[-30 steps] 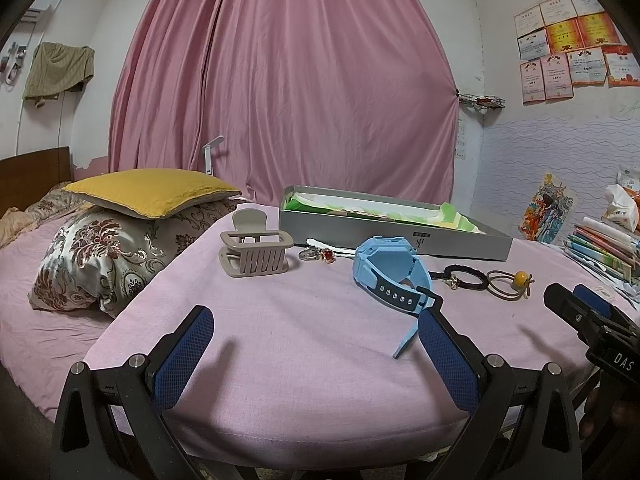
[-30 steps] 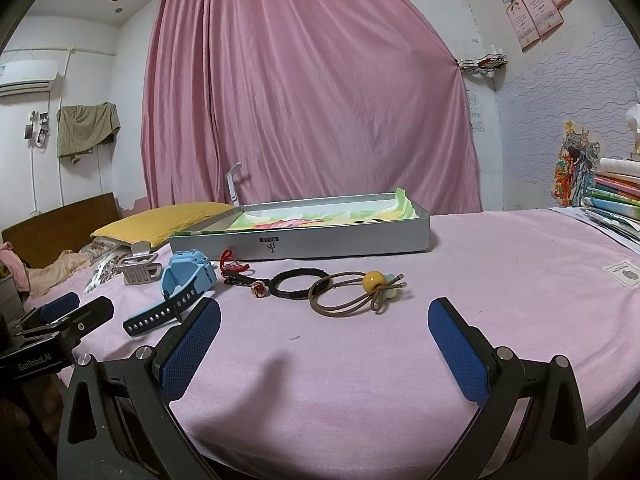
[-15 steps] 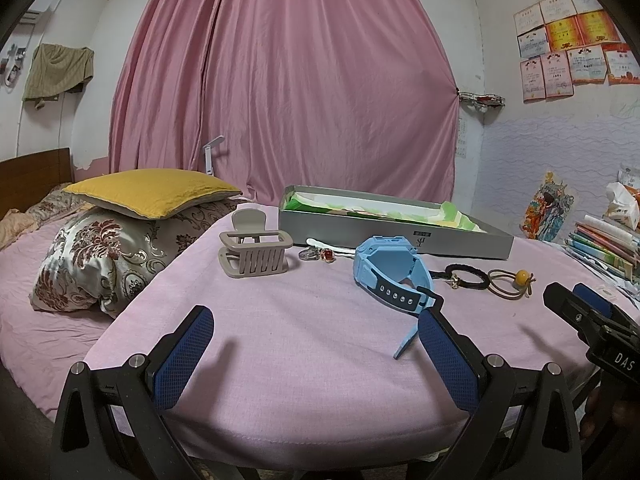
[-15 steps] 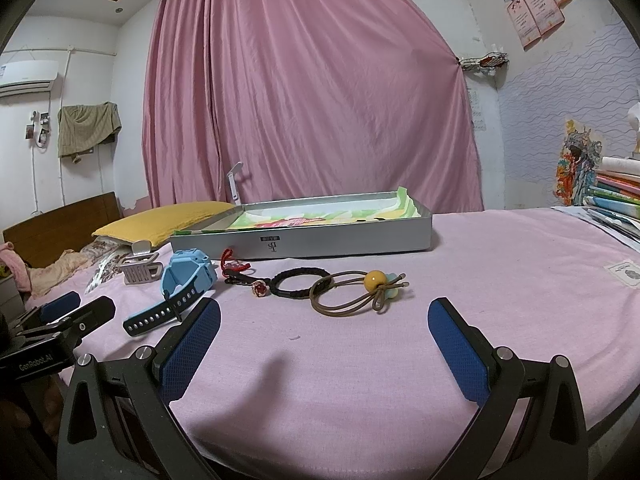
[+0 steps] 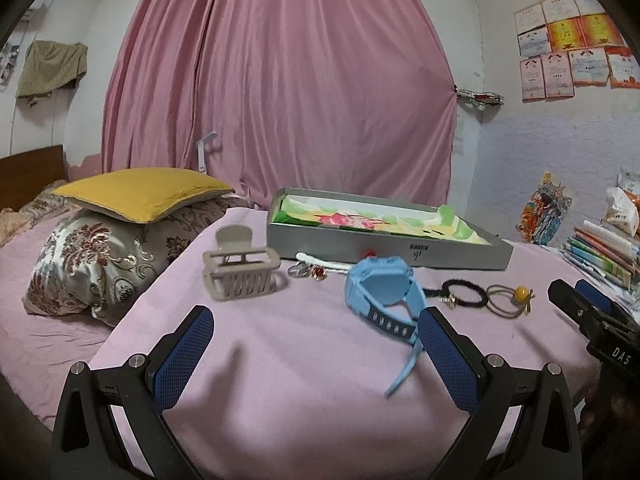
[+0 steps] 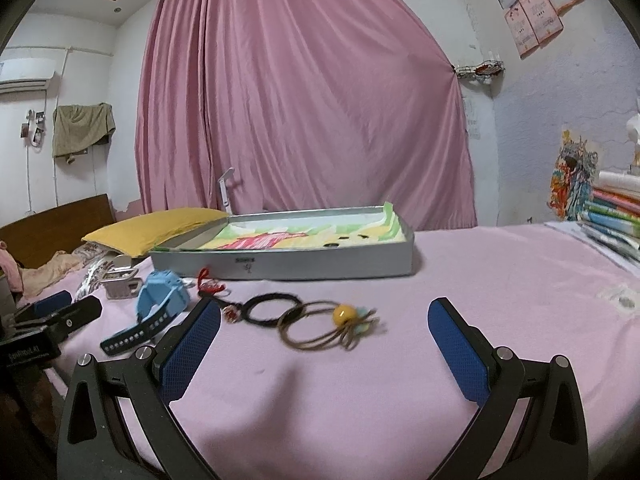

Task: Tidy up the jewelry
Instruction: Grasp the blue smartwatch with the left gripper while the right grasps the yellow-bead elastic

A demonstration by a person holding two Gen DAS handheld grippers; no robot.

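Right gripper (image 6: 324,340) now lower and closer to the brown hair tie with yellow bead (image 6: 332,326) than half a second back, jaws wide apart, empty; likely lining up a first pick. Left gripper (image 5: 316,354) unchanged, spread wide, nothing held, blue watch (image 5: 384,294) just ahead. Grey box (image 5: 384,246) behind, seemingly bare inside. Bead tie motion-blurred; small ring (image 5: 298,270) and red charm hard to resolve; watch strap partly behind a finger.

A pink surface (image 5: 280,360) holds a gray tray (image 5: 384,244) at the far side. Nearer lie a beige hair clip (image 5: 240,276), a blue watch (image 5: 384,292), and hair ties (image 5: 508,298).
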